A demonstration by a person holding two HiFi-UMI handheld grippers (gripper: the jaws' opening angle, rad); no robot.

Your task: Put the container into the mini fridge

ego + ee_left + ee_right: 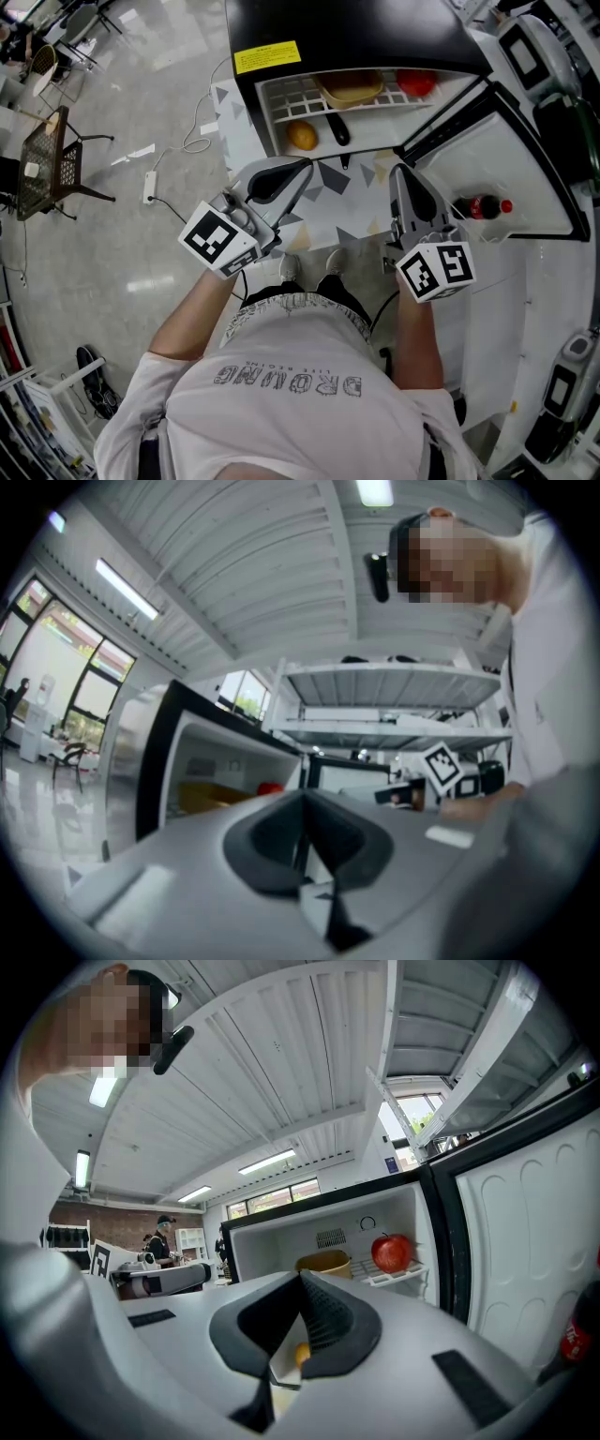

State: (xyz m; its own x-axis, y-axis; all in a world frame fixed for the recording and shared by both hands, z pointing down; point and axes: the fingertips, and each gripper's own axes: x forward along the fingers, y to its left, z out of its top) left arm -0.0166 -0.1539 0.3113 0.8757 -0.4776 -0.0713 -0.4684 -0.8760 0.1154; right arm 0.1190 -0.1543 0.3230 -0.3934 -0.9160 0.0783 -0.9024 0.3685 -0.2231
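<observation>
The left gripper (pixel 302 169) is raised in front of the open mini fridge (pixel 356 28), its jaws clenched on nothing, which suggests it has no part in a grasp now. Inside, on the lower level, lie one orange fruit (pixel 302 136) and one dark, handle-like object (pixel 337 128) that I cannot identify. On the wire shelf (pixel 286 97) above sits the single tan container (pixel 352 87), so by my reading it is already in place, with one red apple (pixel 415 82) to its right. The right gripper (pixel 399 172) points at the opening, jaws also closed and empty. Far right, the door (pixel 511 178) stands wide, holding one cola bottle (pixel 478 206).
</observation>
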